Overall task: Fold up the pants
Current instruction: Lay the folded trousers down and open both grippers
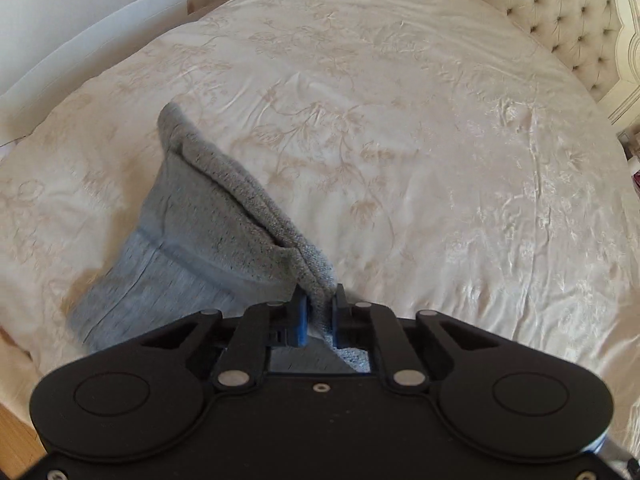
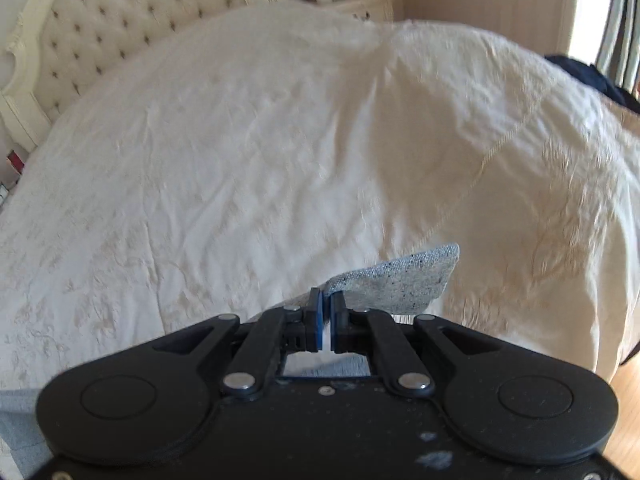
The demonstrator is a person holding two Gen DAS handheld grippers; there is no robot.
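The grey knit pants [image 1: 192, 240] hang over a cream bed. My left gripper [image 1: 320, 300] is shut on a bunched edge of the pants, with the fabric rising up and to the left from the jaws and a ribbed part lower left. My right gripper [image 2: 327, 304] is shut on another edge of the pants [image 2: 400, 280], and a grey flap sticks out to the right of the jaws. More grey fabric shows under the right gripper body at the lower left [image 2: 16, 412]. Both grippers hold the pants above the bedspread.
The cream embroidered bedspread [image 1: 400, 140] fills both views. A tufted headboard [image 1: 560, 12] is at the far right in the left view and far left in the right view [image 2: 120, 12]. A nightstand [image 2: 360, 4] stands behind. Wood floor [image 2: 624, 400] shows at the bed's edge.
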